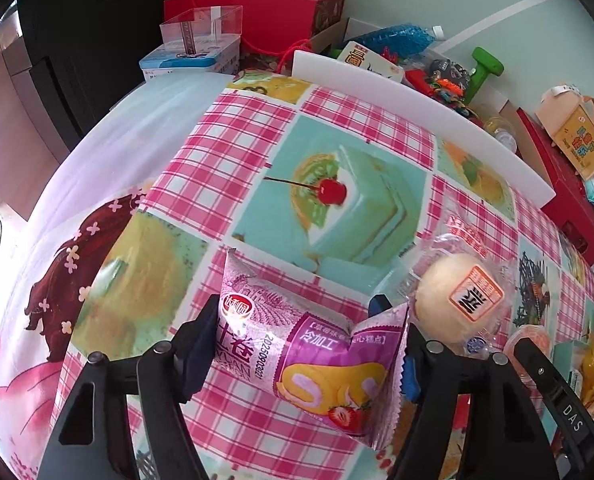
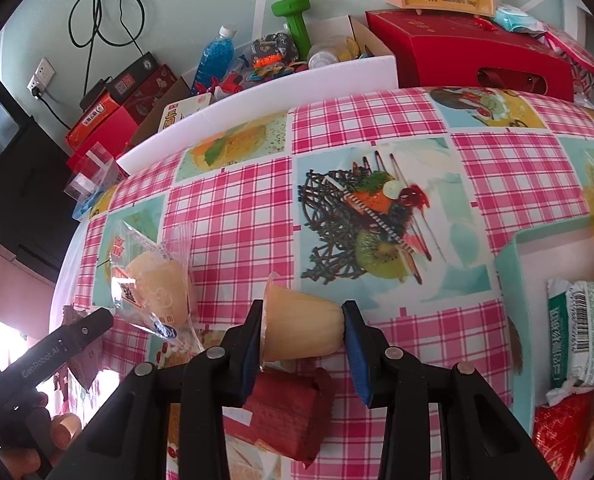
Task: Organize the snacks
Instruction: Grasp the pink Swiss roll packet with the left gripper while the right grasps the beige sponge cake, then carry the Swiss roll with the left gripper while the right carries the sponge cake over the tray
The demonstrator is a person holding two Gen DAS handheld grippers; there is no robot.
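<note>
My left gripper (image 1: 301, 344) is shut on a purple swiss-roll cake packet (image 1: 297, 348), held just above the checked tablecloth. To its right lies a round bun in a clear wrapper (image 1: 461, 304); it also shows in the right wrist view (image 2: 153, 292). My right gripper (image 2: 303, 330) is shut on an orange jelly cup (image 2: 301, 326) lying sideways between the pads. Below it lies a dark red snack packet (image 2: 293, 412). A teal box (image 2: 513, 304) at the right holds a green-and-white packet (image 2: 581, 332) and other snacks.
A white board (image 1: 417, 100) edges the far side of the table, with red boxes (image 1: 265, 12), a blue bottle (image 2: 213, 60), a green dumbbell (image 2: 297, 24) and toys behind it. The left gripper's arm (image 2: 57, 348) shows at lower left of the right wrist view.
</note>
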